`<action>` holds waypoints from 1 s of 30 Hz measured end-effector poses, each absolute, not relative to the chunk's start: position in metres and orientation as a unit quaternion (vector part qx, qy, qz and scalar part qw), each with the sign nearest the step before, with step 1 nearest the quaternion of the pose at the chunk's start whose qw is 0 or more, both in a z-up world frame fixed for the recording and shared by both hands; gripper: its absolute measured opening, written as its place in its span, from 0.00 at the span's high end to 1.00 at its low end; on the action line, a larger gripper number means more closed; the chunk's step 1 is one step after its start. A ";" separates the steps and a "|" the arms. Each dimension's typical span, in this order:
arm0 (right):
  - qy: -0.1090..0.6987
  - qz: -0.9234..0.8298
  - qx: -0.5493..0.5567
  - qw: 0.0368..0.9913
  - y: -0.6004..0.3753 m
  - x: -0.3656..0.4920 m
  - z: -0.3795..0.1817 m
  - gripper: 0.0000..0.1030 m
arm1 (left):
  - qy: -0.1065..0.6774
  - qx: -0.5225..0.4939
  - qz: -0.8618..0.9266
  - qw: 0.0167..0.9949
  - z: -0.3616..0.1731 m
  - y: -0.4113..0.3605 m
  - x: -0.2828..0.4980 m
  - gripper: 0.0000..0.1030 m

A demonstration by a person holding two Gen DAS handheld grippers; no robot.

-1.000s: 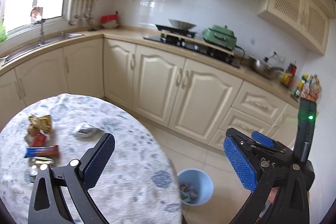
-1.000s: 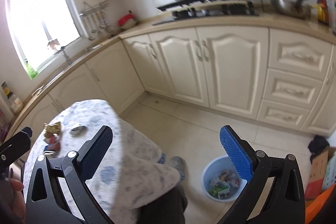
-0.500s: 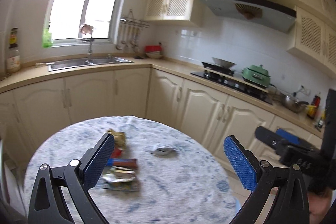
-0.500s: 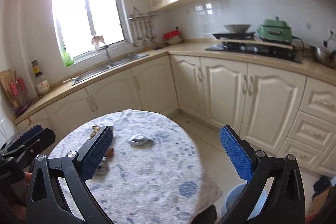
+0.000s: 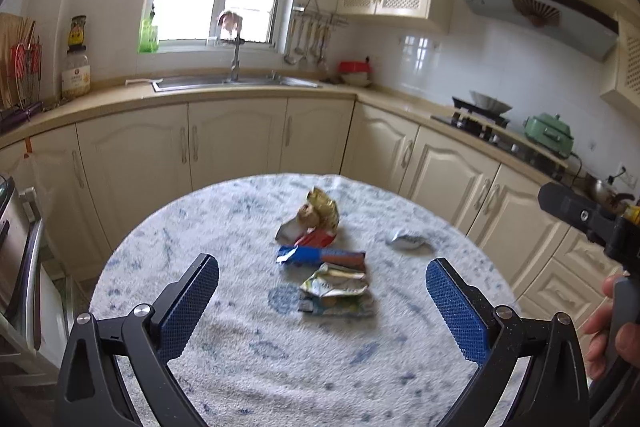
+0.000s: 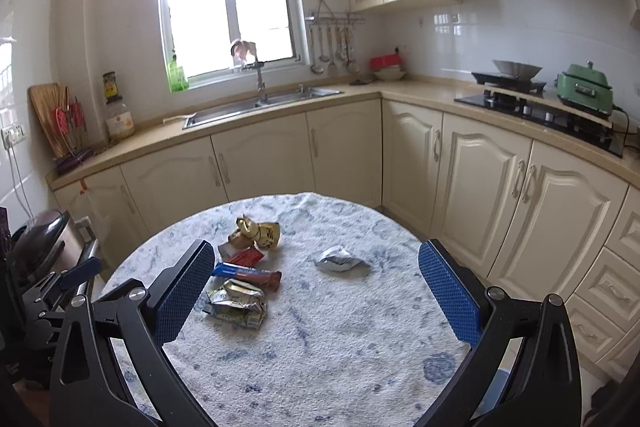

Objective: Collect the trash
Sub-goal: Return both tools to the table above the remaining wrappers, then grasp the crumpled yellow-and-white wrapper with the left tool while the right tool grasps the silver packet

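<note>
Several wrappers lie on a round table (image 5: 248, 347) (image 6: 340, 347) with a blue-patterned white cloth. A gold wrapper (image 5: 320, 213) (image 6: 256, 231) sits farthest, with a red one (image 5: 316, 238) (image 6: 246, 258) under it. In front lie a blue-and-brown bar wrapper (image 5: 322, 257) (image 6: 248, 273) and a crumpled silver-green packet (image 5: 336, 291) (image 6: 236, 303). A silver wrapper (image 5: 406, 239) (image 6: 340, 259) lies apart to the right. My left gripper (image 5: 320, 307) and right gripper (image 6: 316, 291) both hover open over the table's near side, holding nothing.
Cream kitchen cabinets (image 6: 480, 179) and a counter with a sink (image 6: 260, 105) wrap around behind the table. A stove (image 6: 532, 103) and a green pot (image 6: 584, 91) stand at the right. A blue bin's rim (image 6: 494, 393) shows by the table's right edge. A hand (image 5: 608, 339) holds the right gripper.
Both views have swung left from the floor and the blue bin up to the table. The wrappers now sit centred ahead of both open grippers.
</note>
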State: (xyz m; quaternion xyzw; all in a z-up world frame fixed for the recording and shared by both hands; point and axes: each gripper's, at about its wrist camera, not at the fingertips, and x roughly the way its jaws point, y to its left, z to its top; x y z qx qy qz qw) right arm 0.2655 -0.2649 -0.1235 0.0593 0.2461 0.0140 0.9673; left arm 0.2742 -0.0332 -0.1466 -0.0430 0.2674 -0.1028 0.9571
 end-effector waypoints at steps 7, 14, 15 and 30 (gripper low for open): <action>0.298 0.011 0.073 0.952 -0.278 0.301 -0.167 0.00 | 0.336 -0.005 -0.107 0.936 -0.168 -0.069 0.327 0.01; 0.351 0.003 0.084 0.932 -0.297 0.343 -0.210 0.00 | 0.409 0.009 -0.085 0.908 -0.188 -0.089 0.394 0.01; 0.357 0.004 0.085 0.930 -0.299 0.349 -0.215 0.00 | 0.423 0.007 -0.082 0.902 -0.191 -0.096 0.409 0.01; 0.451 0.011 0.046 0.891 -0.289 0.455 -0.277 0.10 | 0.432 -0.032 -0.125 0.892 -0.206 -0.091 0.429 0.26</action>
